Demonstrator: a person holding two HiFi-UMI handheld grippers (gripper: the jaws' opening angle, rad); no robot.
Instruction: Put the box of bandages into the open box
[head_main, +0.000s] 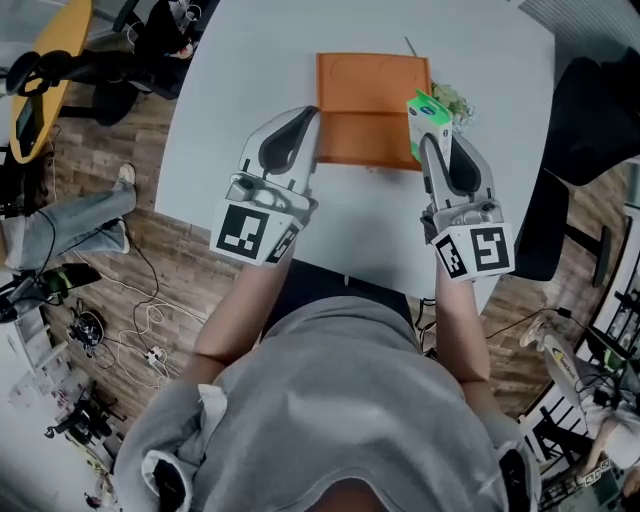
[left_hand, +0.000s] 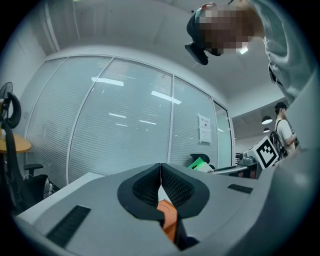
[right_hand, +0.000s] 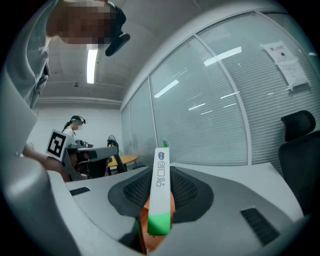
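Observation:
A flat orange open box (head_main: 372, 108) lies on the white table (head_main: 250, 60). My right gripper (head_main: 430, 138) is shut on a green and white box of bandages (head_main: 429, 118), held above the orange box's right edge. In the right gripper view the bandage box (right_hand: 160, 197) stands upright between the jaws of the right gripper (right_hand: 161, 192), orange showing below it. My left gripper (head_main: 313, 122) is shut and holds nothing, its tips at the orange box's left edge. In the left gripper view the left gripper (left_hand: 160, 176) has its jaws meeting, with the orange box (left_hand: 169, 217) below.
A small greenish crumpled thing (head_main: 455, 100) lies right of the orange box. A thin stick (head_main: 410, 46) lies behind it. Black chairs (head_main: 600, 110) stand at the right, cables on the floor (head_main: 140, 320) at the left. A seated person's legs (head_main: 70, 225) show at the far left.

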